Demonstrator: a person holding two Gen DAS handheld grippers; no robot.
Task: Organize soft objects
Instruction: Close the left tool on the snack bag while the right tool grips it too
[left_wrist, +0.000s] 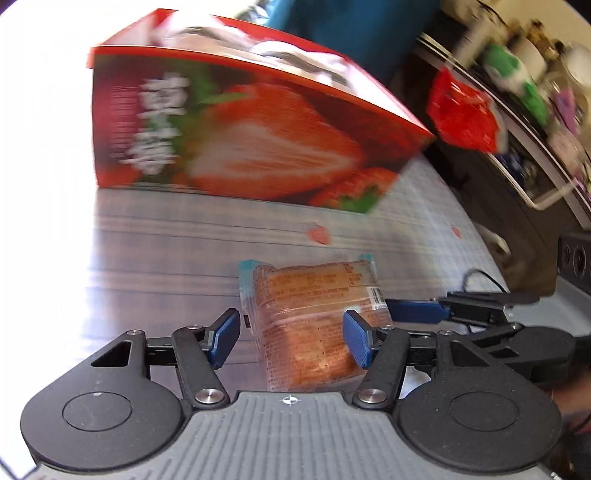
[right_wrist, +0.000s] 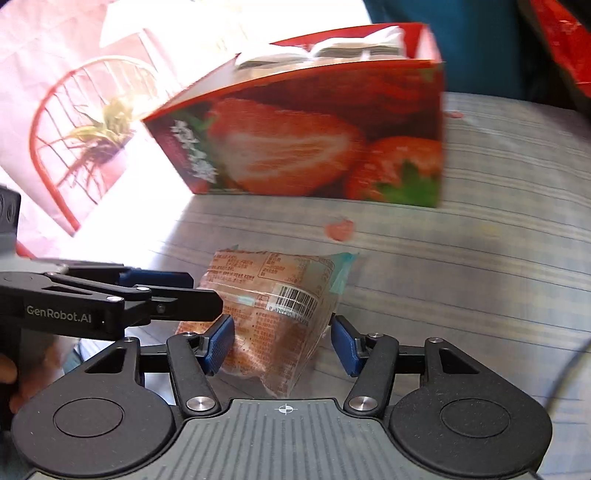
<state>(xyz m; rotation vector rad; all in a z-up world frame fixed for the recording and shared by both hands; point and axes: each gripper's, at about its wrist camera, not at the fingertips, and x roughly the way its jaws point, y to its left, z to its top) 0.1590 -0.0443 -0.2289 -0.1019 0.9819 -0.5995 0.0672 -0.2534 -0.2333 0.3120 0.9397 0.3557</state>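
A soft bread bun in a clear printed wrapper (left_wrist: 314, 314) lies on the grey striped cloth (left_wrist: 166, 240); it also shows in the right wrist view (right_wrist: 269, 314). My left gripper (left_wrist: 291, 338) is open, its blue pads on either side of the bun's near end. My right gripper (right_wrist: 282, 341) is open too, straddling the same bun from the other side. Each gripper shows in the other's view: the right one (left_wrist: 417, 308) and the left one (right_wrist: 162, 277). A red strawberry-printed box (left_wrist: 240, 129) stands behind the bun, with white packets in its open top (right_wrist: 321, 50).
A red plastic bag (left_wrist: 461, 110) and cluttered shelves (left_wrist: 535, 92) sit at the right. A red wire chair (right_wrist: 74, 147) with a plant stands to the left beyond the cloth's edge. A teal object (left_wrist: 351, 26) is behind the box.
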